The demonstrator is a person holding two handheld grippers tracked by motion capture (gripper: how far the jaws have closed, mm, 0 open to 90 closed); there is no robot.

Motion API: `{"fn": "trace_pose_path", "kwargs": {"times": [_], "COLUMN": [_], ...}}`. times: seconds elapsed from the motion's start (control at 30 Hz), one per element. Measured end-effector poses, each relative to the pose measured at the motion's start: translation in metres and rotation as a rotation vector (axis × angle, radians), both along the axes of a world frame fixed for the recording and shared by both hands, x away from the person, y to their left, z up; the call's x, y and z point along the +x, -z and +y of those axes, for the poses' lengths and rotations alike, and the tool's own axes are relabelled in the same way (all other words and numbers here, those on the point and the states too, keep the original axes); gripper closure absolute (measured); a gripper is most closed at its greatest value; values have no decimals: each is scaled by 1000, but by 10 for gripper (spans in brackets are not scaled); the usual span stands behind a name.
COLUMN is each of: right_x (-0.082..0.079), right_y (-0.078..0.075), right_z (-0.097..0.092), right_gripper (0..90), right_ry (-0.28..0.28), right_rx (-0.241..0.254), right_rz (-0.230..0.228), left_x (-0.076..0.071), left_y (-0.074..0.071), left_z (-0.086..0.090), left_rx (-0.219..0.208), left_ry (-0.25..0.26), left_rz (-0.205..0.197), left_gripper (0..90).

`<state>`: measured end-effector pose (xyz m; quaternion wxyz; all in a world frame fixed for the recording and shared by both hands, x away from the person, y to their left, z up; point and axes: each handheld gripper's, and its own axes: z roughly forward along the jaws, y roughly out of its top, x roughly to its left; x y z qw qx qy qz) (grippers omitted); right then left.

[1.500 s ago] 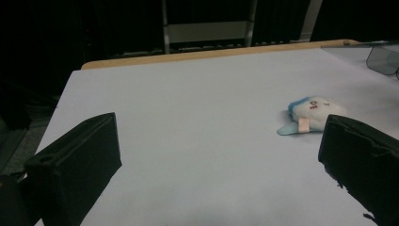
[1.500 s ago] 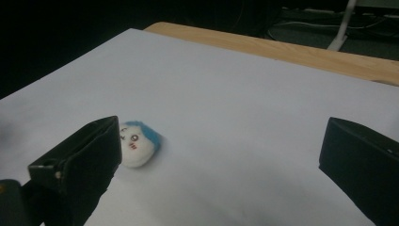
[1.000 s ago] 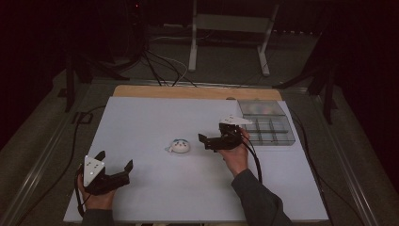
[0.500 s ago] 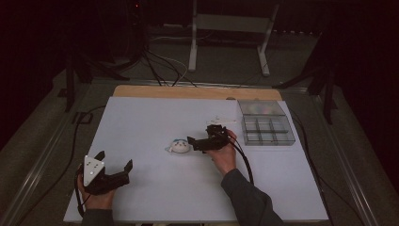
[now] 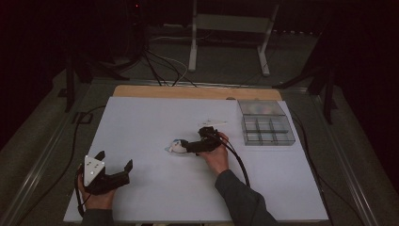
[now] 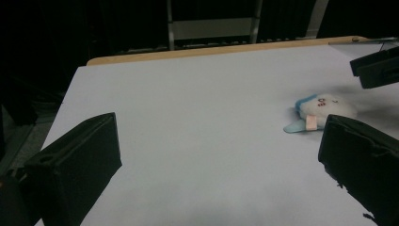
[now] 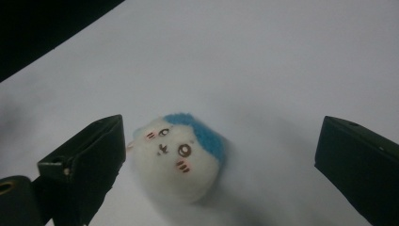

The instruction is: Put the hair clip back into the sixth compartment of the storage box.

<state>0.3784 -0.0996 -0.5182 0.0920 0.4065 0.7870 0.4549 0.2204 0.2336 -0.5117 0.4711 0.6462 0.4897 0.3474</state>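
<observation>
**Tongs Poised Over a Small Plush on a Bare White Table**

Dark surroundings close in on every side, with stand legs and trailing cables on the floor beyond the white table (image 5: 155, 122), whose wooden far edge shows past the sheet. Most of that sheet is bare, so both hands have plenty of room to move between them and toward the near edge.

Off to the right of the right tongs, near the table's far right corner, sits a clear compartment box (image 5: 265, 123), well apart from the action; what it holds is too small to tell.

At the near left corner the left tongs (image 5: 114, 169) rest low in the hand with jaws spread wide and nothing between them, apparently parked out of the way. From them, the toy lies ahead and to the right, well apart.

Reaching in from the right, the right tongs (image 5: 184, 147) stand wide open too, jaws either side of the plush toy (image 7: 176, 157). One jaw is just beside its pale cheek; the other is well clear past its blue tuft. It looks lined up for a grab, with nothing crowding the toy.
</observation>
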Motion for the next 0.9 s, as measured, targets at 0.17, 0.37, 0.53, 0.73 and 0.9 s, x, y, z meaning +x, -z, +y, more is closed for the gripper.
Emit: {"fn": "trace_pose_path", "kwargs": {"times": [0.17,0.37,0.53,0.73,0.9], "right_x": [2,3,3,0,-3], "right_y": [7,13,18,18,19], "right_z": [11,21,24,30,31], "right_gripper": [75,186,269,396,418], "right_ry": [-5,-16,-32,-50,-66], "right_rx": [-20,-37,-39,-36,-51], "right_rz": [44,68,96,131,128], "left_x": [0,0,0,1,1], "left_y": [0,0,0,1,1], "left_z": [0,0,0,0,-1], "left_rx": [0,-3,-2,2,4], "left_ry": [0,-1,-2,-1,-1], "left_rz": [0,-1,-1,3,4], "left_gripper": [7,7,7,7,7]}}
